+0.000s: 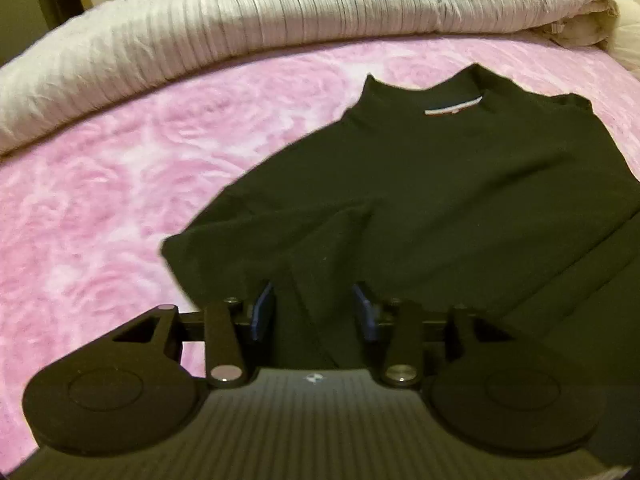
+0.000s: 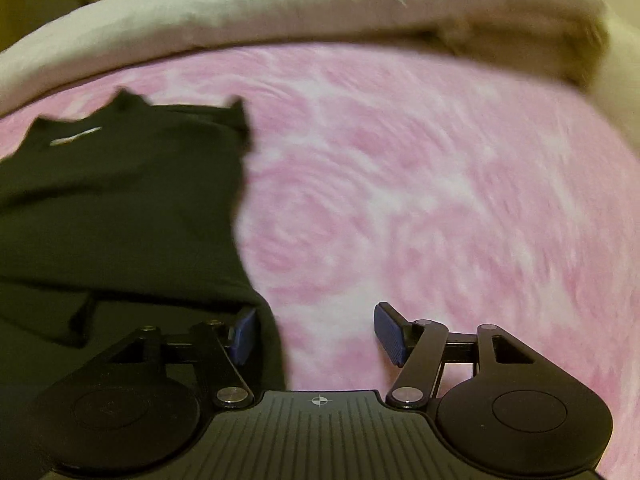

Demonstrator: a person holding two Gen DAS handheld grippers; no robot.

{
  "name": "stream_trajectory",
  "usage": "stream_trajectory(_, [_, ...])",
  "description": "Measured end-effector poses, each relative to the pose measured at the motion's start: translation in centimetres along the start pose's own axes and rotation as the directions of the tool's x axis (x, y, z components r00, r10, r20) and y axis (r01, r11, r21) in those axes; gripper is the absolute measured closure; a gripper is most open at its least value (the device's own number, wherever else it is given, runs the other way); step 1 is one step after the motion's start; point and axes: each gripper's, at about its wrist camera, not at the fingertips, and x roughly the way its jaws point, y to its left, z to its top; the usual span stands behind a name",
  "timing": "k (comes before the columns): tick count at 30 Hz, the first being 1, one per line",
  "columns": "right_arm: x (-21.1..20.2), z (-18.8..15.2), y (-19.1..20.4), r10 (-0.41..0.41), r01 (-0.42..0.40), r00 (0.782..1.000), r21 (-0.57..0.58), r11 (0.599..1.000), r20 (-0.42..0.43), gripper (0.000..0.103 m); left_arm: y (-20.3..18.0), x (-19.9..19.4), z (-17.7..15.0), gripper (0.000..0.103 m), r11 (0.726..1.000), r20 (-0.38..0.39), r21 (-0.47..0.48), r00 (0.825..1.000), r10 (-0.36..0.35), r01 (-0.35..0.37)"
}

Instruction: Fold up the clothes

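Observation:
A black shirt lies flat on the pink rose-patterned bedspread, collar and white neck label at the far end. My left gripper is open, its blue pads either side of a fold of the shirt's near edge, above the cloth. In the right wrist view the shirt fills the left side on the bedspread. My right gripper is open at the shirt's right edge; the left pad is over the black cloth, the right pad over pink bedspread. This view is motion-blurred.
A rolled white striped duvet runs along the far side of the bed, also in the right wrist view. Pink bedspread lies to the left of the shirt and to its right.

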Motion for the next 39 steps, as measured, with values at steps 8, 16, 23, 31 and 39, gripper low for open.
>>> stream_trajectory(8, [-4.5, -4.6, -1.8, -0.030, 0.033, 0.995, 0.033, 0.999, -0.090, 0.042, -4.2, -6.8, -7.0, 0.066, 0.999, -0.129, -0.033, 0.992, -0.011, 0.007])
stream_trajectory(16, [-11.5, -8.2, -2.3, 0.070, -0.080, 0.982, -0.052, 0.995, -0.178, 0.041, -9.2, -14.5, -13.4, 0.064, 0.999, -0.205, -0.034, 0.979, 0.005, -0.012])
stream_trajectory(23, [-17.8, -9.7, 0.5, 0.165, -0.193, 0.968, -0.142, 0.971, -0.188, 0.041, -11.9, -20.9, -15.5, 0.056, 0.999, -0.192, -0.032, 0.981, 0.016, -0.023])
stream_trajectory(31, [-23.9, -12.3, 3.0, 0.170, -0.201, 0.973, -0.201, 0.959, -0.159, 0.041, -13.5, -24.8, -17.6, 0.052, 0.986, -0.132, 0.169, 0.991, 0.011, 0.012])
stream_trajectory(39, [-26.8, -18.1, 7.1, 0.170, -0.233, 0.970, -0.460, 0.857, -0.175, 0.041, -17.0, -26.6, -23.8, 0.048, 0.815, -0.117, 0.562, 0.989, -0.090, 0.141])
